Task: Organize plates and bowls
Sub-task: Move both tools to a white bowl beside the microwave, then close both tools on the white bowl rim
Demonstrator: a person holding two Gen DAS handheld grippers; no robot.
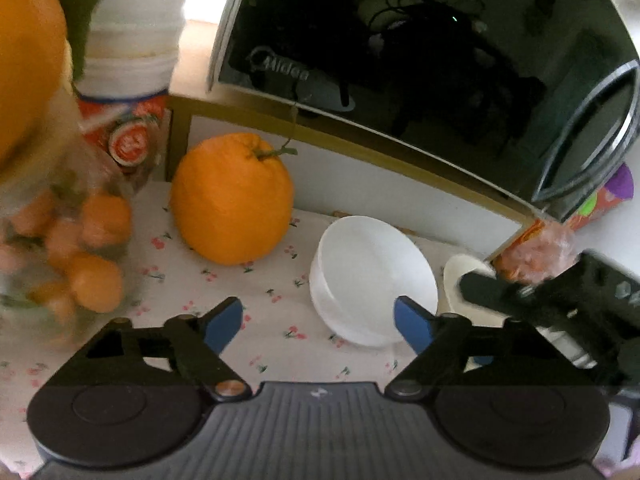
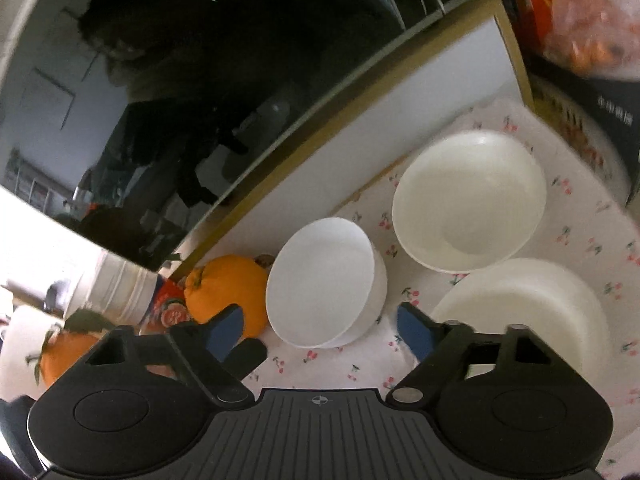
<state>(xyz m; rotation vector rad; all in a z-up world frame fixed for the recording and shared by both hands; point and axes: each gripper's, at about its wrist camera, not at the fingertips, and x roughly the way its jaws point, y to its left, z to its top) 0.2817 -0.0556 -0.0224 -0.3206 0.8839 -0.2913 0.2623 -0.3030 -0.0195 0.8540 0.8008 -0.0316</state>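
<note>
Cherry-print cloth [image 1: 276,320] covers the worktop under a dark, glossy microwave [image 1: 400,60]. My left tongs [image 1: 318,322] gape wide and grip nothing; a plain white bowl [image 1: 372,280] sits tipped just ahead of them toward their right finger, a big orange [image 1: 232,200] farther ahead to their left. My right tongs [image 2: 320,330] are equally wide and empty. That same tilted white bowl [image 2: 324,280] lies just ahead between their fingers, a cream bowl [image 2: 468,200] stands upright beyond to their right, and an upturned cream bowl [image 2: 528,304] sits close beside their right finger.
</note>
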